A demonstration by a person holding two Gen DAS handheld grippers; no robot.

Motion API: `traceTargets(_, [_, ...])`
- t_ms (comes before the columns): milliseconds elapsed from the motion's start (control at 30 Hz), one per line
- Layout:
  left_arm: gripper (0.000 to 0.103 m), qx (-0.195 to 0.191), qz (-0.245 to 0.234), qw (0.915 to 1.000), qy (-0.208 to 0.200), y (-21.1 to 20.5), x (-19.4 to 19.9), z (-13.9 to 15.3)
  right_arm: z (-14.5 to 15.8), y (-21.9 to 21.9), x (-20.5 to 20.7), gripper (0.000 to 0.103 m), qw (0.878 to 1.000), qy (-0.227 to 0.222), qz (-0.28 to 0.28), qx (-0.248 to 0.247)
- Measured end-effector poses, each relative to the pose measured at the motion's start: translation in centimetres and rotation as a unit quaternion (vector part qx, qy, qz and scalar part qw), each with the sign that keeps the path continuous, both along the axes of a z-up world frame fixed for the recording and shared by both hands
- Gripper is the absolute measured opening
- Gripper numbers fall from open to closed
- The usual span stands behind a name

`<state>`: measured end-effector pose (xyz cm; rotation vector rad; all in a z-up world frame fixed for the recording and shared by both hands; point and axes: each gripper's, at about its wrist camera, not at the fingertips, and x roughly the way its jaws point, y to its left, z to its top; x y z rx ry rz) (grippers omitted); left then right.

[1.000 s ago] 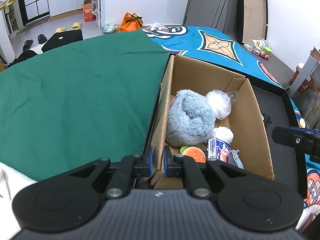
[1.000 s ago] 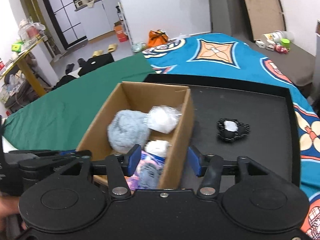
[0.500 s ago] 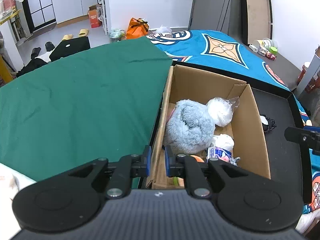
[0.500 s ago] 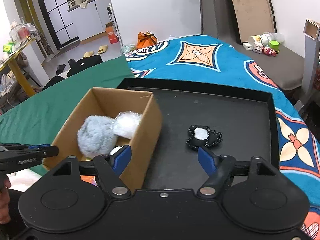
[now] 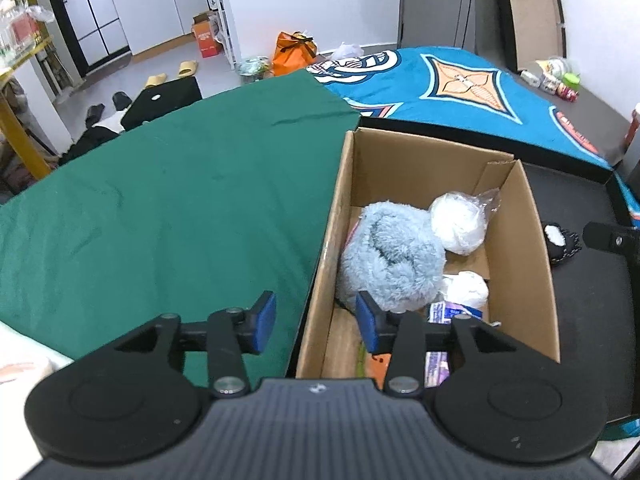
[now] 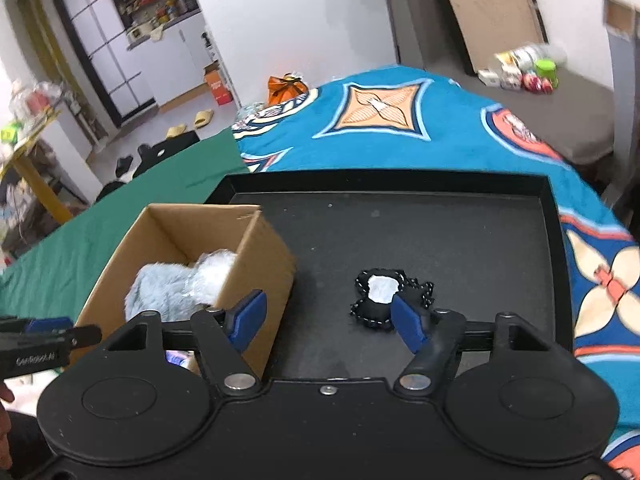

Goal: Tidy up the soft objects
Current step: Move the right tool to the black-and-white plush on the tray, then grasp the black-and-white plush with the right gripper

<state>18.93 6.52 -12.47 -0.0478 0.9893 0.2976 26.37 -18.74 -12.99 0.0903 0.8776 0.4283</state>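
A cardboard box (image 5: 532, 280) (image 6: 264, 256) stands on the left side of a black tray (image 6: 460, 224). It holds a grey-blue plush toy (image 5: 392, 256) (image 6: 160, 292), a bagged white soft ball (image 5: 460, 224), a smaller white ball (image 5: 468, 288) and a few packets. A black soft toy with a white patch (image 6: 384, 296) (image 5: 560, 240) lies on the tray right of the box. My left gripper (image 5: 316, 320) is open and empty, straddling the box's left wall. My right gripper (image 6: 328, 320) is open and empty, just before the black toy.
A green cloth (image 5: 160, 216) covers the surface left of the box. A blue patterned blanket (image 6: 400, 120) lies behind the tray. The tray has a raised rim (image 6: 554, 216). The floor beyond has slippers, an orange bag and furniture.
My left gripper has opened from shut and pulled back a little. My right gripper has moved right, from over the box to in front of the black toy.
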Motion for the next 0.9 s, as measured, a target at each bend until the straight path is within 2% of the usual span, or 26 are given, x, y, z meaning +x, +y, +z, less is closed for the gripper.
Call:
traceTargets(167, [0.046, 0.028, -0.002, 0.9995, 0.016, -0.8, 1.1, -0.4, -2.2, -1.5, 0.9, 0.063, 0.999, 0.016, -0.024, 0.026])
traceTargets(400, [0.048, 0.05, 0.006, 0.9982, 0.032, -1.8, 2.4, -0.9, -3.8, -3.4, 2.5, 0.05, 0.996, 0.036, -0.058, 0.062])
traceTargets(600, [0.049, 0.066, 0.013, 0.9967, 0.046, -2.5, 3.4, -1.5, -5.8, -5.8, 4.0, 0.047, 0.986, 0.081, -0.098, 0.111])
traceTargets(800, [0.049, 0.081, 0.016, 0.9949, 0.058, -2.8, 4.0, -2.0, -7.1, -6.6, 4.6, 0.046, 0.981, 0.1, -0.114, 0.119])
traceTargets(900, [0.049, 0.084, 0.017, 0.9944, 0.062, -2.9, 4.2, -2.1, -7.6, -6.7, 4.9, 0.042, 0.979, 0.109, -0.12, 0.127])
